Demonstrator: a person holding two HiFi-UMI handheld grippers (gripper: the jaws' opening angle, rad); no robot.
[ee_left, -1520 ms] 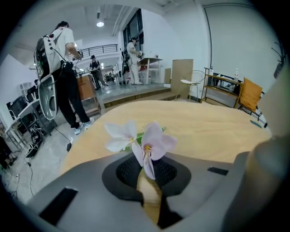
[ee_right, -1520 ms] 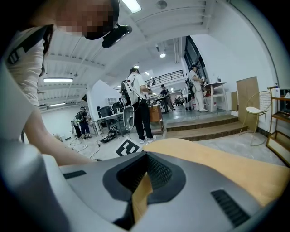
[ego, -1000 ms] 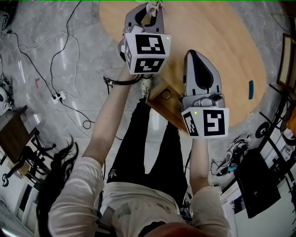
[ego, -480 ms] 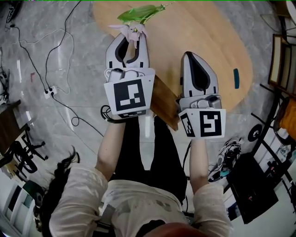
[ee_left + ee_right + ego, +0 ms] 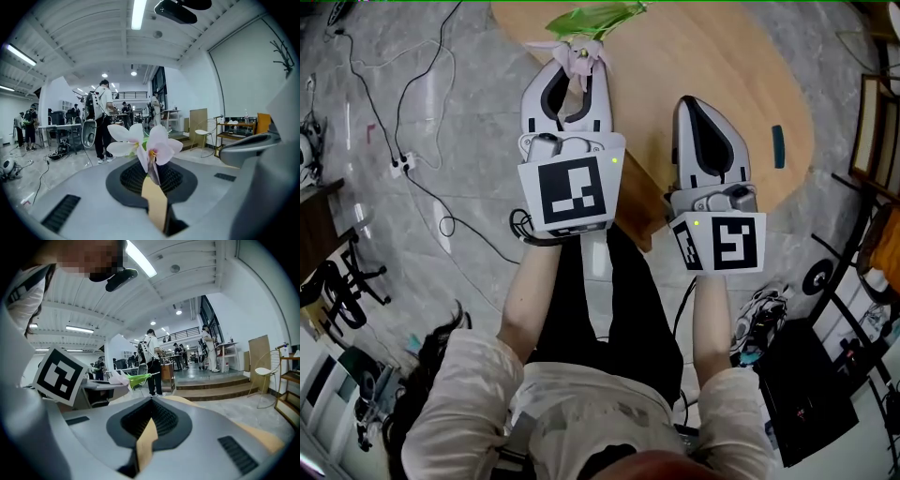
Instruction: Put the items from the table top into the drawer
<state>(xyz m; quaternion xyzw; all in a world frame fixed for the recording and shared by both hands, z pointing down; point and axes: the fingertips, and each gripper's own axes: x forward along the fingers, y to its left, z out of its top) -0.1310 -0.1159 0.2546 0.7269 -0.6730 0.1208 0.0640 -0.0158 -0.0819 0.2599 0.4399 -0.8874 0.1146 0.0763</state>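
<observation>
Left gripper (image 5: 578, 75) clamps a pale pink flower (image 5: 582, 54) at its base. Right gripper (image 5: 699, 105) jaws are closed and empty, above the wooden table (image 5: 750, 84).

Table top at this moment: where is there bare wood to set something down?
The table is mostly bare: a strip between the left gripper and the right gripper, and another from the right gripper out to the teal item near the right edge. The only crowding is at the left edge, where the flower is held in the left gripper.
</observation>
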